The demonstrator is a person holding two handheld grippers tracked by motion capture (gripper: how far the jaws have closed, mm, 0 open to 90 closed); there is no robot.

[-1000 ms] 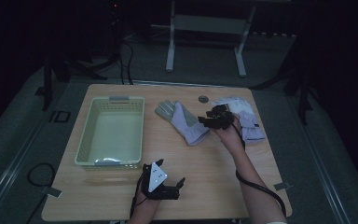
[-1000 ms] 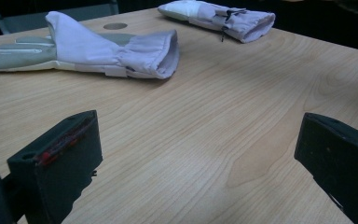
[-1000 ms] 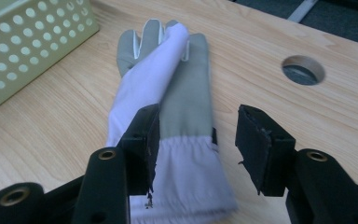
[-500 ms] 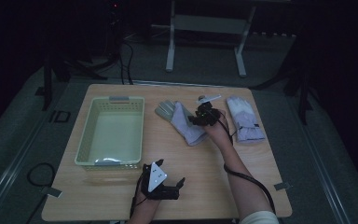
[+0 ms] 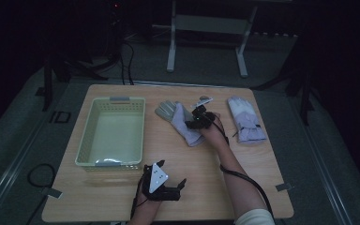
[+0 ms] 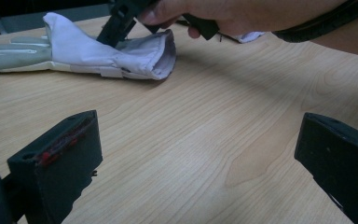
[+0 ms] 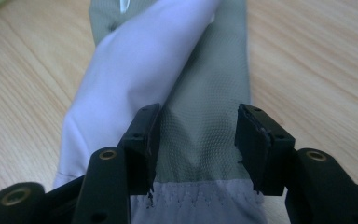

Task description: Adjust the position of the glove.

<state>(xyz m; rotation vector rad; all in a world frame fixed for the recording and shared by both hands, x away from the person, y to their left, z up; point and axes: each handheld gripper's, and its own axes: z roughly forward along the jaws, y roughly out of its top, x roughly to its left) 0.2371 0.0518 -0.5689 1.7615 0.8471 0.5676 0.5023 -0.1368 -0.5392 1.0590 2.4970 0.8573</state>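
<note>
While the right gripper [image 7: 196, 140] straddles the glove [image 5: 180, 123] just right of the basket [image 5: 112, 133], jaws spread and apparently not yet pinching, the left gripper [image 5: 161, 183] idles open. Soft, limp fabric; grip the cuff.

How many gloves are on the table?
2. One glove lies in the middle of the table, just right of the basket, with the right gripper down on it. The other glove lies apart, near the table's right edge.
</note>
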